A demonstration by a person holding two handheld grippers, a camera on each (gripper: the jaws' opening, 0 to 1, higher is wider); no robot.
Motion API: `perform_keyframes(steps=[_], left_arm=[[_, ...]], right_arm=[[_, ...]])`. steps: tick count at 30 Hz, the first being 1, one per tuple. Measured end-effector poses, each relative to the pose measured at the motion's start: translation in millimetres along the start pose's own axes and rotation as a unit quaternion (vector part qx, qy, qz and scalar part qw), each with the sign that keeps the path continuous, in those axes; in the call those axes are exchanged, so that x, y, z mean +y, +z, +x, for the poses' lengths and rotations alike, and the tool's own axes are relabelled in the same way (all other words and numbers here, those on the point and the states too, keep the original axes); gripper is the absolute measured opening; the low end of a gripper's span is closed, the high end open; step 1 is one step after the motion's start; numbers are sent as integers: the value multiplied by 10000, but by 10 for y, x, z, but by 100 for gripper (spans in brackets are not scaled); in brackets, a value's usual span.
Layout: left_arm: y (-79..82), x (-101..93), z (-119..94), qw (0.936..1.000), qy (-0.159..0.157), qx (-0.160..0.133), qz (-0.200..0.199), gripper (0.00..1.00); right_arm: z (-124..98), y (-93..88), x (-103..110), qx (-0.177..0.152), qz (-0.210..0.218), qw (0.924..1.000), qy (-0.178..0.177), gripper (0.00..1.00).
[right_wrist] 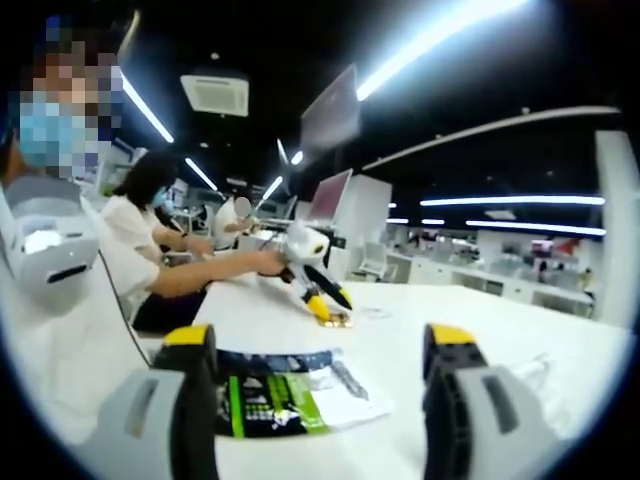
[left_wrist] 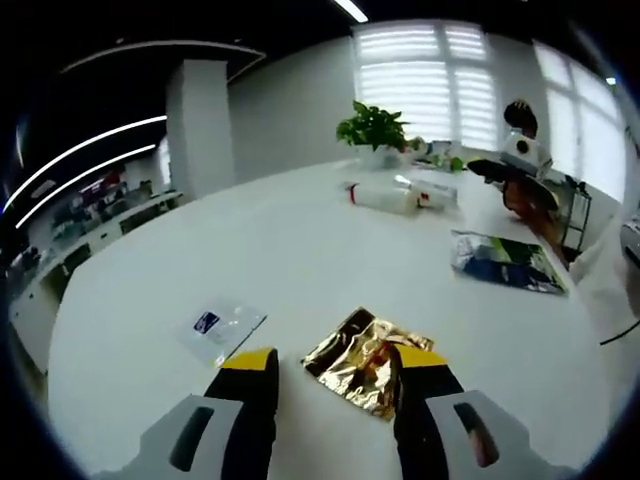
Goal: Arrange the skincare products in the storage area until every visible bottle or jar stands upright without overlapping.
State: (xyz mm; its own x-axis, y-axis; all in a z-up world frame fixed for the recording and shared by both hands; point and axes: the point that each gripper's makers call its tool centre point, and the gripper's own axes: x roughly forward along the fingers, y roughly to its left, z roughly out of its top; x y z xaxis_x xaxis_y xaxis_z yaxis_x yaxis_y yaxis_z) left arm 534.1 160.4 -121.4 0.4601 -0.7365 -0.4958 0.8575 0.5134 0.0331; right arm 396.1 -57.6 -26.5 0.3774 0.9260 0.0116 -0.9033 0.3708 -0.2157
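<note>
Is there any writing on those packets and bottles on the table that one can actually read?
None can be read.
Green and black packet: printed lines, too blurred.
Clear sachet: small dark blue label, too small.
Lying white bottle: label blurred.
Gold foil packet: no text visible.

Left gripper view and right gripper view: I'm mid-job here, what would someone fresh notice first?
In the left gripper view, a crumpled gold foil packet lies on the white table just ahead of the open left gripper, nearer its right finger. A white bottle lies on its side farther back, near a potted plant. In the right gripper view, a green and black sachet lies between the open right gripper's fingers.
</note>
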Motion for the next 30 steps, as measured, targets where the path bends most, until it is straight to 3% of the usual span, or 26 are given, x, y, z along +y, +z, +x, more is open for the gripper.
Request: perform_keyframes(steps=[30], left_arm=[[-8,-196,36,9992,-321,38,-246,39]], right_arm=[[2,-27,12,47,1,10000,38,85]])
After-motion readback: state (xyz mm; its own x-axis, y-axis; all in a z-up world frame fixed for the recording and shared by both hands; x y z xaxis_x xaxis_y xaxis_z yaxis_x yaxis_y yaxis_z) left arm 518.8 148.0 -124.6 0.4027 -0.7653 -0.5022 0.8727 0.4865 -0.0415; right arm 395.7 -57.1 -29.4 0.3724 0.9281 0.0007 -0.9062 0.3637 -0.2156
